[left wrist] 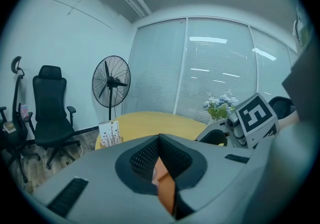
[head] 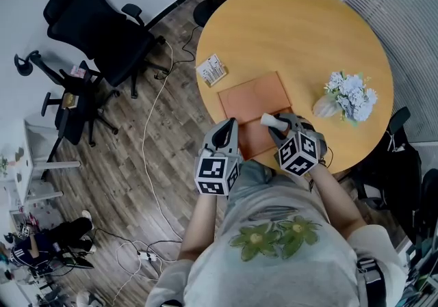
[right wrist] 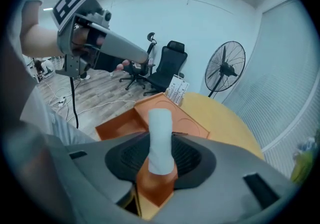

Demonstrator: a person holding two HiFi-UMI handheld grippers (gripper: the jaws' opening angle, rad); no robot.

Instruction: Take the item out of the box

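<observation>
Scene: person at round wooden counter, a gripper in each hand, both at the near edge.
Orange box: open on counter; lid lies flat towards counter's middle, tray part sits at near edge between the 2 grippers.
Item: white cylinder, plain, no print legible.
Item position: upright in right gripper, over box's open tray; lower end shows against orange inside of box in right gripper view, contact w/ box can't be told.
Right gripper: clenched on white cylinder, pads on its lower half, upper half sticks out past the jaws; points steeply down.
Left gripper: at box's left edge, tilted slightly down; jaws closed together at tips w/ a strip of orange between them, apparently box's wall.
Spacing: grippers near each other, not touching; tray lies between.
Small printed white box: on counter just beside lid's far-left corner, apart from it.
Flower bunch: pale blue/white, on counter right of box, well clear of it.
Off counter: black office chair on wood floor to the left; standing fan beyond counter by the blinds; cables on floor.
Person: grey shirt w/ green flower print, forearms bare.
</observation>
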